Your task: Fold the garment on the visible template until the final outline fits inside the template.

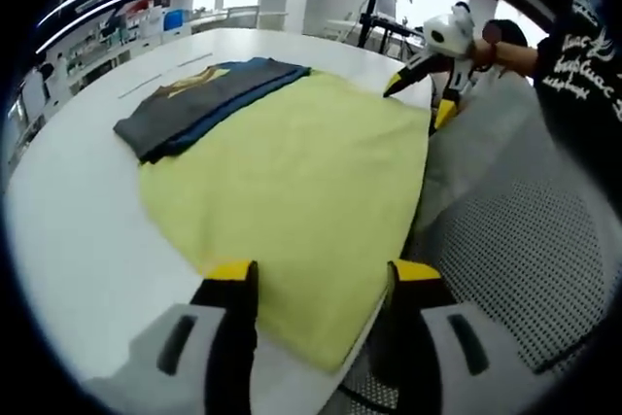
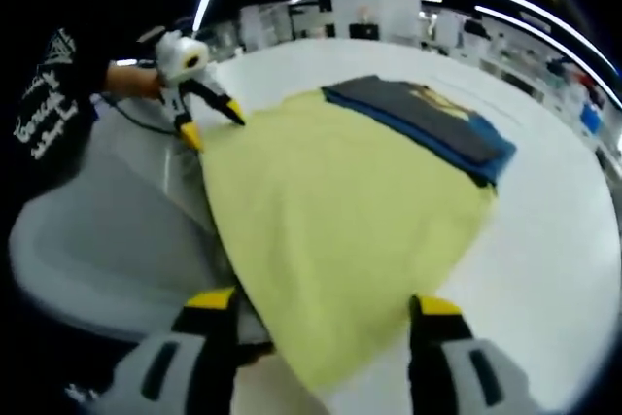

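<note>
A pale yellow garment (image 1: 301, 172) lies spread flat on the white table (image 1: 78, 240), reaching its near edge. In the left gripper view my left gripper (image 1: 324, 279) is open, its yellow-tipped jaws wide apart on either side of the garment's near corner. My right gripper (image 1: 420, 94) stands at the far corner by the table edge, jaws apart. In the right gripper view the yellow garment (image 2: 340, 211) runs from my open right gripper (image 2: 324, 313) towards the left gripper (image 2: 209, 119), which is spread at the opposite corner.
A folded dark grey and blue stack (image 1: 199, 104) (image 2: 428, 114) lies along the garment's far side. A mesh chair (image 1: 515, 240) and pale seat (image 2: 97, 230) sit just off the table edge. A black lettered sleeve (image 1: 583, 65) (image 2: 49, 94) shows behind.
</note>
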### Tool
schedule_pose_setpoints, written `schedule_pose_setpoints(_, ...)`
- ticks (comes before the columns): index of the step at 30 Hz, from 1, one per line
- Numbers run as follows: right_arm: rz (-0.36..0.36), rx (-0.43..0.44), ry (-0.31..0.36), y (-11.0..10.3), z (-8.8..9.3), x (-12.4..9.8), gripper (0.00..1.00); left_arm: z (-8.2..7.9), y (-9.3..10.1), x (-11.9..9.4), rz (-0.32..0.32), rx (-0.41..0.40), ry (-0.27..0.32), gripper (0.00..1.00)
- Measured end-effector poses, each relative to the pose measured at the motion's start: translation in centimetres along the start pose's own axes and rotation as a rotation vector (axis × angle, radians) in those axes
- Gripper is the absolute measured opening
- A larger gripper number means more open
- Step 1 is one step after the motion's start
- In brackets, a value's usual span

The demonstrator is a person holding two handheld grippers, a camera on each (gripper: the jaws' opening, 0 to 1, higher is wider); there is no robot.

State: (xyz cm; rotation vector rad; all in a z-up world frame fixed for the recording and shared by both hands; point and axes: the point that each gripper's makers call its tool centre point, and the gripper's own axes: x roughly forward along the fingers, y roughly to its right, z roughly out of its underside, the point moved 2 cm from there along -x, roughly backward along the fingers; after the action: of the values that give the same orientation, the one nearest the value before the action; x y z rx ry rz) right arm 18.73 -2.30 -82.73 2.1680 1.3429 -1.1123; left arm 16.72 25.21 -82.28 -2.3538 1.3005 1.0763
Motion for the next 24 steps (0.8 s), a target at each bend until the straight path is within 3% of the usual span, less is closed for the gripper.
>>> schedule_pose_setpoints(9, 0.022, -0.036, -0.016, 0.33, 0.50, 0.21, 0.67, 0.20, 0.24, 0.12, -0.015, 0.053, -0.006, 0.51)
schedule_pose_setpoints(13, 0.048, -0.096, -0.041, 0.46, 0.82, 0.47, 0.62, 0.59, 0.16, 0.18, -0.034, 0.169, -0.060, 0.51)
schedule_pose_setpoints(24, 0.050, -0.101, -0.039, 0.47, 0.76, 0.40, 0.59, 0.59, -0.03, 0.08, -0.039, 0.140, -0.046, 0.47)
